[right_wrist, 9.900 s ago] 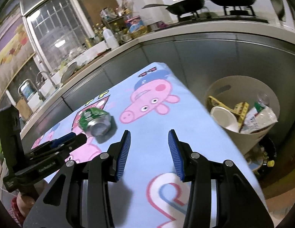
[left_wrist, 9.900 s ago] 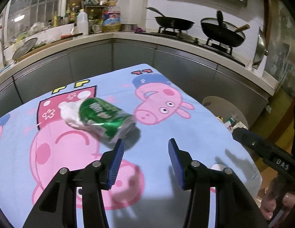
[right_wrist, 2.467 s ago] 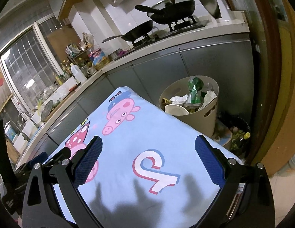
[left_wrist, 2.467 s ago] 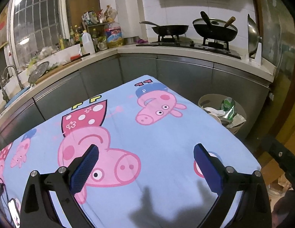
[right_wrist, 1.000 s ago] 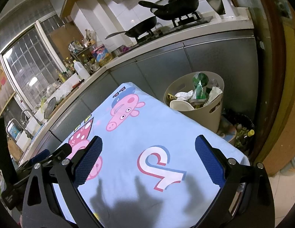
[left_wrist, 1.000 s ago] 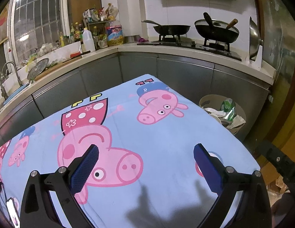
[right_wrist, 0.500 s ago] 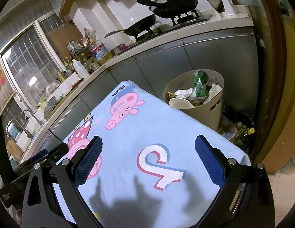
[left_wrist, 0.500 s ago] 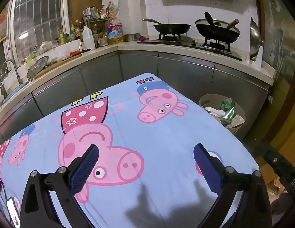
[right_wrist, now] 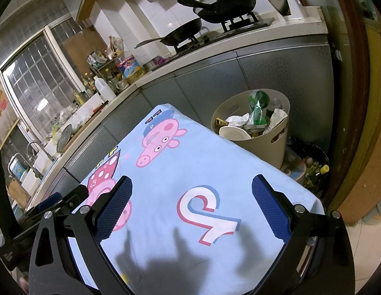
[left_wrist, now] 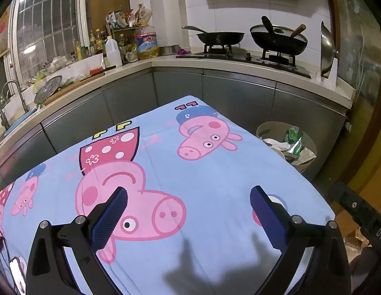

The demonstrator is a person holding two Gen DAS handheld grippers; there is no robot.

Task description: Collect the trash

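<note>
A beige trash bin (right_wrist: 278,145) stands on the floor past the table's far right edge, filled with a crushed green can (right_wrist: 257,109), crumpled paper and a paper bowl. It also shows in the left wrist view (left_wrist: 310,145). My left gripper (left_wrist: 188,206) is wide open and empty above the Peppa Pig cloth (left_wrist: 215,179). My right gripper (right_wrist: 191,196) is wide open and empty above the same cloth (right_wrist: 190,162), nearer the bin. No trash lies on the cloth.
Grey kitchen cabinets (left_wrist: 234,95) wrap around behind the table. Pans sit on the stove (left_wrist: 242,54). Bottles crowd the counter (left_wrist: 111,49). A dark bowl of scraps (right_wrist: 310,164) sits on the floor by the bin.
The green can and tissue that lay on the cloth 9.9 s ago now sit in the bin. Both grippers have opened wide. In the last second the views barely shift.
</note>
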